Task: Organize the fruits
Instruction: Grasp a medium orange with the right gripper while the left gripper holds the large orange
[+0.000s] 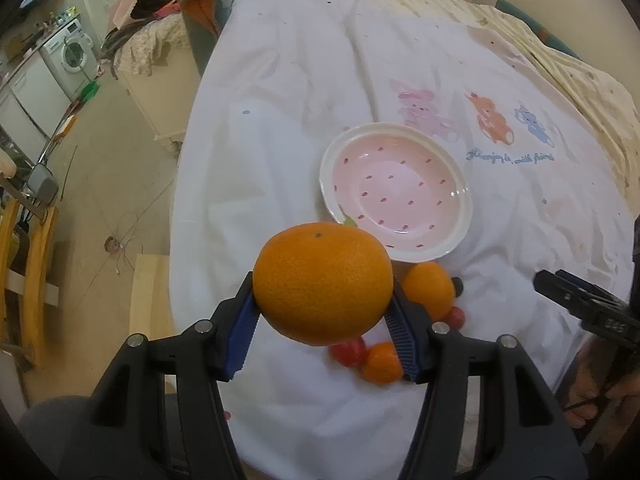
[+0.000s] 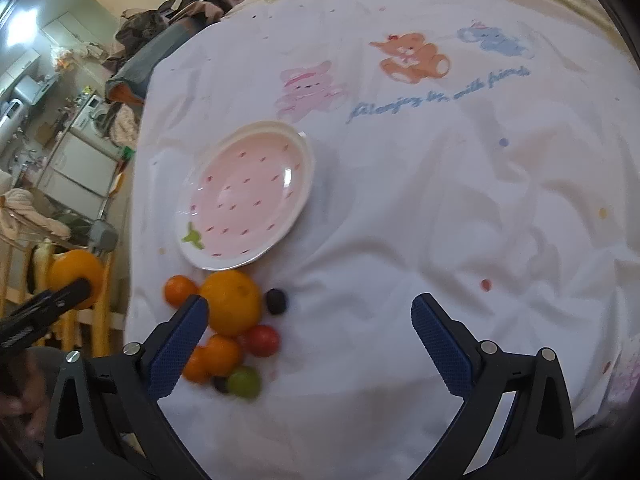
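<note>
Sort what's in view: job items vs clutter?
Job: large orange clamped in left tongs; pink plate, nothing on it; loose fruit pile; right tongs, open.

Clutter: washing machine; clothes heap; wooden chair.

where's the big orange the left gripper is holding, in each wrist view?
Left wrist: big orange centre frame, clamped in the left gripper.
Right wrist: same big orange at far left edge, off the cloth.
Shared landmark: pink plate, empty in both.
</note>
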The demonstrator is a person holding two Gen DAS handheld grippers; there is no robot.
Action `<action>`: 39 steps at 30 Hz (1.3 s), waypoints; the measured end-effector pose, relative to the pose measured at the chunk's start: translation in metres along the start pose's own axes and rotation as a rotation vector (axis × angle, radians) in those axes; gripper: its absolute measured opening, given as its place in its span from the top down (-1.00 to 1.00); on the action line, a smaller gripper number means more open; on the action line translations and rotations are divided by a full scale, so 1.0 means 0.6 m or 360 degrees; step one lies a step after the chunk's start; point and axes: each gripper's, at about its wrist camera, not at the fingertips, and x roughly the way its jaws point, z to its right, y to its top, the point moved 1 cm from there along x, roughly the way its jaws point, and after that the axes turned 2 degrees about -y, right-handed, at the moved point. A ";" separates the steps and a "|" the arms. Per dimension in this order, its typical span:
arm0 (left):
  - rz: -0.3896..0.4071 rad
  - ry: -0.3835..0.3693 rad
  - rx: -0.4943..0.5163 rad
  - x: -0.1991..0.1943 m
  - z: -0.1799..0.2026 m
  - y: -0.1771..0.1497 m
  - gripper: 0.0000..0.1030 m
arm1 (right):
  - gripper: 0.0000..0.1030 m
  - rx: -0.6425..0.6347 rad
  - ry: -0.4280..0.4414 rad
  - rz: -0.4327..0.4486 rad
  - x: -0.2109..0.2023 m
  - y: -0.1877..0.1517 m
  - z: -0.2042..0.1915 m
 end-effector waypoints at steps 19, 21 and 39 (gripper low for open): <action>-0.0011 -0.0045 -0.0150 0.025 -0.044 -0.030 -0.07 | -0.58 -0.0122 -0.0021 -0.0325 0.122 -0.004 -0.136; -0.0004 -0.0054 -0.0153 0.021 -0.045 -0.029 -0.07 | -0.58 -0.0146 -0.0081 -0.0343 0.140 0.000 -0.142; 0.0004 -0.0071 -0.0201 0.016 -0.061 -0.032 -0.07 | 0.00 -0.0400 -0.0239 -0.0318 0.170 0.010 -0.186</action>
